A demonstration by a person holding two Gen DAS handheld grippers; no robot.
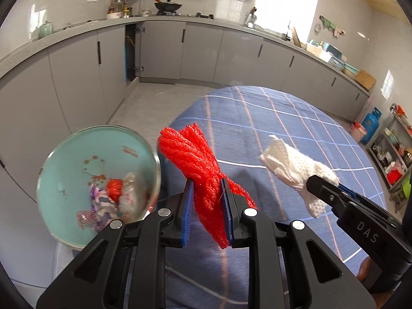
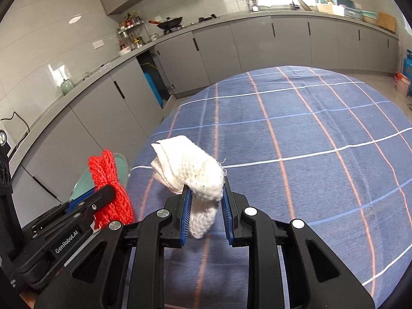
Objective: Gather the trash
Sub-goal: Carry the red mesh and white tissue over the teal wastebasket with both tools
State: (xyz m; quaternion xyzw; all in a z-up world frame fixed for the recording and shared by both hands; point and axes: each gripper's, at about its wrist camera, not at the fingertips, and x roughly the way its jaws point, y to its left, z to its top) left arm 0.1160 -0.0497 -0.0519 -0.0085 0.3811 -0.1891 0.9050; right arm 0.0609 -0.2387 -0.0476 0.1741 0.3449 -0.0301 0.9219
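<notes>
My left gripper [image 1: 207, 185] is shut on a bundle of red foam net [image 1: 190, 154], held above the left edge of the round table. Left of it and lower down, beside the table, stands a teal bin [image 1: 67, 159] with wrappers and a red scrap inside. My right gripper [image 2: 206, 190] is shut on a folded piece of white foam net [image 2: 190, 164] over the blue checked tablecloth [image 2: 296, 141]. In the left wrist view the right gripper [image 1: 312, 184] shows at the right with the white foam net [image 1: 291, 164]. The right wrist view shows the left gripper [image 2: 109, 190] with the red foam net [image 2: 108, 177] at the left.
Grey kitchen cabinets [image 1: 200, 51] run along the far walls, one door [image 1: 132, 51] standing open. A wok [image 1: 168, 6] sits on the stove. A blue gas cylinder [image 1: 370, 125] and a metal shelf [image 1: 394, 154] stand at the right. Grey floor [image 1: 154, 103] lies between table and cabinets.
</notes>
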